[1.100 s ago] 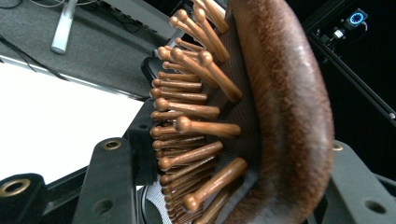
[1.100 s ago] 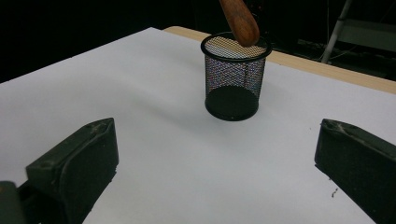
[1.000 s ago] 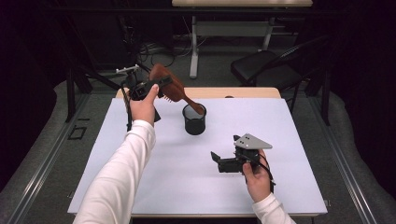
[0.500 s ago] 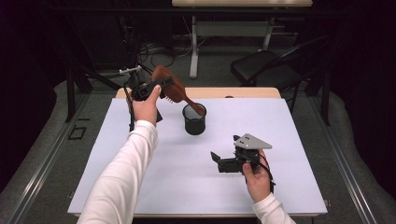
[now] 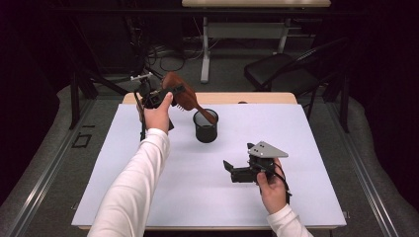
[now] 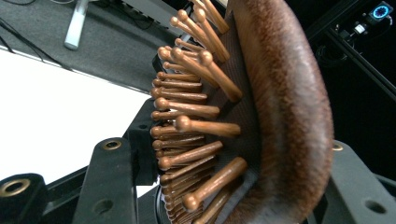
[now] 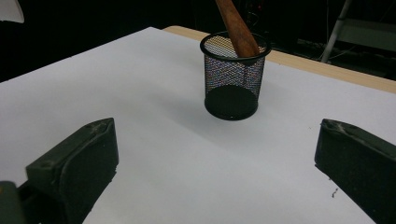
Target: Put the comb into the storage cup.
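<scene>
Hairbrush handle inside mesh cup

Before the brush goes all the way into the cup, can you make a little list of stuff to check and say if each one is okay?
1. Left gripper has a firm hold on the hairbrush: ok, its jaws are clamped on the brush head.
2. Handle tip is inside the mesh cup: ok, it passes the rim in the right gripper view.
3. Cup is standing upright on the table: ok.
4. Right gripper is out of the way: ok, it rests open on the table, apart from the cup.
5. Handle has reached the cup's bottom: cannot tell.
</scene>
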A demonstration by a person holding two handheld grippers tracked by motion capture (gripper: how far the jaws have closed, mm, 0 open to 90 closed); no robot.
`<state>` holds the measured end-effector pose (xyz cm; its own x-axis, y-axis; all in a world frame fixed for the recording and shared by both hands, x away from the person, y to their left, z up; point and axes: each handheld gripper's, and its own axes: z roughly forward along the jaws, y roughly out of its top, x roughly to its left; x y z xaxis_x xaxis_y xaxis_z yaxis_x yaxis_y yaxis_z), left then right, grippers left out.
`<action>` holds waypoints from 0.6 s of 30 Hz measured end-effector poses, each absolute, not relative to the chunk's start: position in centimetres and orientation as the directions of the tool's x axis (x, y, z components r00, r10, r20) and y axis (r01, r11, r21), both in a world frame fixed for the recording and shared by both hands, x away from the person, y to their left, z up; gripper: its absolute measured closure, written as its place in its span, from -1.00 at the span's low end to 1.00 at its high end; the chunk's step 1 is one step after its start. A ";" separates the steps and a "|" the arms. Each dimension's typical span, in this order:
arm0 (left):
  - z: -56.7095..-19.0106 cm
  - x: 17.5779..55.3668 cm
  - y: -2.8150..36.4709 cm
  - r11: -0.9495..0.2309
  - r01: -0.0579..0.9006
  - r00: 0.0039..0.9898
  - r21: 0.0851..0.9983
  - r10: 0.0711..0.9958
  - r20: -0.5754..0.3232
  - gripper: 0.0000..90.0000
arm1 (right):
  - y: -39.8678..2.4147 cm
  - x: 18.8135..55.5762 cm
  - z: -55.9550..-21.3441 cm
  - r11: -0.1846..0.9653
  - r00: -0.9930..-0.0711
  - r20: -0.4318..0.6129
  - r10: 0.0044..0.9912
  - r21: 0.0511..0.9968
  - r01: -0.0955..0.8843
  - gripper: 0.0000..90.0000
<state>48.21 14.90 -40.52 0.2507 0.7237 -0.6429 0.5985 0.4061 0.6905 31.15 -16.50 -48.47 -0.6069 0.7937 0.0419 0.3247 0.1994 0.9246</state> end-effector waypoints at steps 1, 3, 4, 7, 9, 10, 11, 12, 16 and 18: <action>-40.6 48.2 14.9 0.407 0.599 0.249 0.690 0.724 -0.643 0.05 | -16.5 31.1 -48.5 0.199 -0.607 0.042 0.793 0.924 0.325 -1.00; -40.8 48.3 14.9 0.404 0.600 0.248 0.690 0.726 -0.641 0.05 | -16.5 31.1 -48.5 0.199 -0.607 0.043 0.794 0.924 0.326 -1.00; -40.8 48.3 14.8 0.402 0.601 0.246 0.690 0.728 -0.639 0.05 | -16.5 31.2 -48.5 0.199 -0.606 0.043 0.794 0.924 0.327 -1.00; -41.1 48.4 14.7 0.404 0.602 0.241 0.688 0.730 -0.640 0.05 | -16.5 31.2 -48.5 0.201 -0.606 0.042 0.794 0.924 0.326 -1.00; -41.3 48.5 14.7 0.401 0.606 0.241 0.687 0.731 -0.639 0.05 | -16.5 31.2 -48.5 0.200 -0.606 0.042 0.794 0.924 0.326 -1.00; -41.4 48.5 14.6 0.401 0.606 0.240 0.687 0.731 -0.639 0.05 | -16.5 31.2 -48.5 0.200 -0.606 0.042 0.794 0.924 0.326 -1.00; -41.5 48.5 14.6 0.399 0.607 0.239 0.687 0.733 -0.637 0.05 | -16.5 31.2 -48.5 0.200 -0.606 0.042 0.794 0.924 0.327 -1.00; -41.6 48.5 14.6 0.398 0.607 0.238 0.688 0.735 -0.635 0.05 | -16.5 31.2 -48.5 0.200 -0.606 0.042 0.795 0.924 0.327 -1.00; -41.9 48.6 14.5 0.394 0.609 0.236 0.688 0.738 -0.632 0.05 | -16.5 31.2 -48.5 0.200 -0.606 0.043 0.794 0.924 0.327 -1.00; -42.0 48.6 14.4 0.393 0.612 0.233 0.686 0.739 -0.632 0.05 | -16.5 31.2 -48.5 0.201 -0.607 0.042 0.794 0.924 0.326 -1.00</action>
<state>48.58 14.37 -42.04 0.2328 0.7393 -0.6319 0.6122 0.3934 0.6859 31.17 -16.49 -48.51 -0.6070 0.7936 0.0420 0.3261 0.2006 0.9238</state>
